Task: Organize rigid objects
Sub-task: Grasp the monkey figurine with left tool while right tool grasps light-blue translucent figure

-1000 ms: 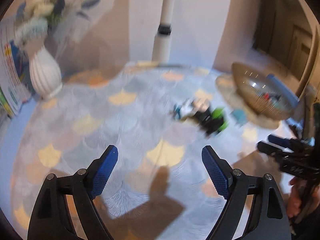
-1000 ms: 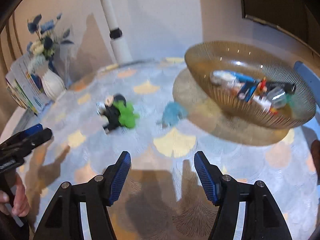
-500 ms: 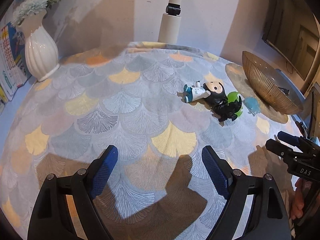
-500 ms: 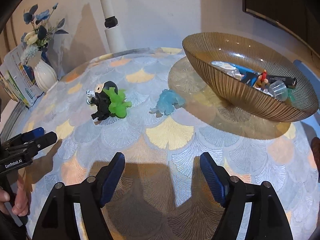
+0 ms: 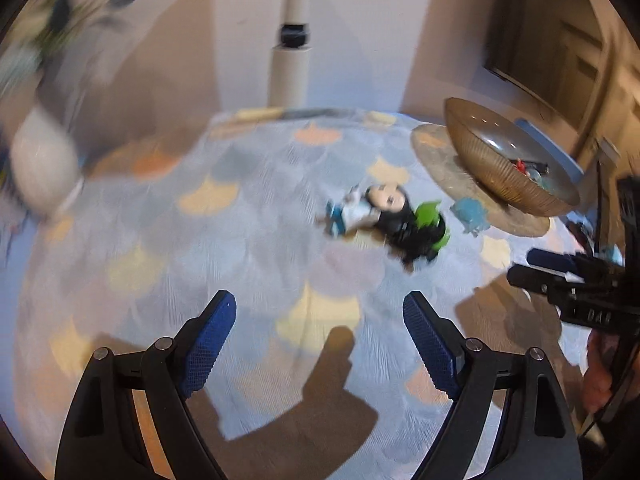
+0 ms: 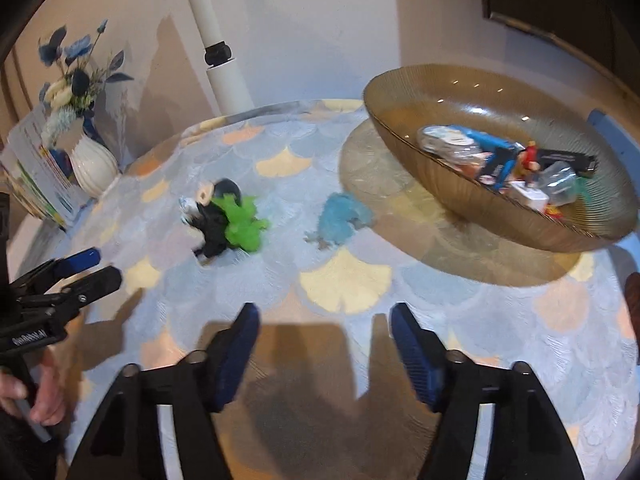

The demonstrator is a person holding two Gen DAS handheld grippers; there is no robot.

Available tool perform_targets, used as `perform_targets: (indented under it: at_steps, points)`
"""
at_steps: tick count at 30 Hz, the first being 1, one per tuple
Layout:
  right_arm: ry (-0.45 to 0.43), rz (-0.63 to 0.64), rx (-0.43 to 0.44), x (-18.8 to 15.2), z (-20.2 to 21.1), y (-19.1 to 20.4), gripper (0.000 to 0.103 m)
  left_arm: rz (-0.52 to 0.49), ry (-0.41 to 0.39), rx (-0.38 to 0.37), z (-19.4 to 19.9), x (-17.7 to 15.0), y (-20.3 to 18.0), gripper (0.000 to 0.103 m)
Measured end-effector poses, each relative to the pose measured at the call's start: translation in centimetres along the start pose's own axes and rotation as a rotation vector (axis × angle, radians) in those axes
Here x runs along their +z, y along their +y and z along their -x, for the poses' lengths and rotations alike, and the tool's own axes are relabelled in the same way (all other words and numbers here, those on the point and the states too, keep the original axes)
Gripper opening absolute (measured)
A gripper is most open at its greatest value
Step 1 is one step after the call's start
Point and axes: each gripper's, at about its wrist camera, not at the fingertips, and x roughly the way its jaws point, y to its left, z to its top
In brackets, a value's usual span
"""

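Right wrist: right hand-held gripper (image 6: 324, 344) empty, jaws closing; left hand-held gripper (image 5: 320, 336) wide, empty. Blue toy figure (image 6: 342, 218) at 12 o'clock — reopen, straddle squarely, carry to bowl (image 6: 460, 196) at 2 o'clock.

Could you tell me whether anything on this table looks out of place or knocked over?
Yes: a black figure, a green toy and a blue toy lie toppled on the tablecloth, while similar small items sit in the amber bowl. Nothing looks spilled or broken.
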Motion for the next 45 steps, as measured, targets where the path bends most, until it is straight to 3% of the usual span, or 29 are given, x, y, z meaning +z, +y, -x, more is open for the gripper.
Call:
perform_targets:
  at_steps: [5,12,18,21,23,25,26,27,31,36,45]
  points:
    - [0.006,-0.030,-0.025,2.5,-2.0,0.1,0.060,-0.108,0.050,-0.032,-3.2,2.5,0.0,0.079]
    - [0.000,-0.031,-0.008,4.0,-4.9,0.1,0.060,-0.169,0.095,-0.088,-7.3,4.1,-0.5,0.077]
    - [-0.015,0.006,-0.059,4.9,-6.1,0.9,0.060,-0.232,0.103,-0.100,-9.5,5.3,-1.9,0.075]
    - [-0.019,0.035,-0.094,4.9,-6.3,1.4,0.049,-0.267,0.090,-0.102,-9.9,5.8,-3.1,0.073]
    - [-0.027,0.050,-0.096,4.8,-6.2,1.7,0.036,-0.269,0.087,-0.111,-10.2,6.0,-3.7,0.068]
    - [-0.031,0.053,-0.088,4.7,-6.2,1.7,0.030,-0.256,0.078,-0.124,-10.2,6.2,-4.0,0.057]
    - [-0.032,0.051,-0.086,4.7,-6.1,1.6,0.029,-0.246,0.077,-0.138,-10.2,6.2,-4.1,0.039]
    - [-0.032,0.048,-0.082,4.7,-6.1,1.5,0.029,-0.230,0.079,-0.145,-10.2,6.3,-4.2,0.038]
    - [-0.041,0.046,-0.069,4.4,-5.7,1.4,0.029,-0.214,0.056,-0.112,-9.3,5.6,-4.6,0.033]
    - [-0.139,0.061,-0.005,2.8,-2.2,1.3,0.028,-0.163,0.041,-0.090,-5.8,3.1,-3.9,0.033]
    - [-0.100,0.070,0.063,-2.2,1.7,1.1,0.028,-0.095,0.022,-0.081,1.2,-3.5,-3.6,0.033]
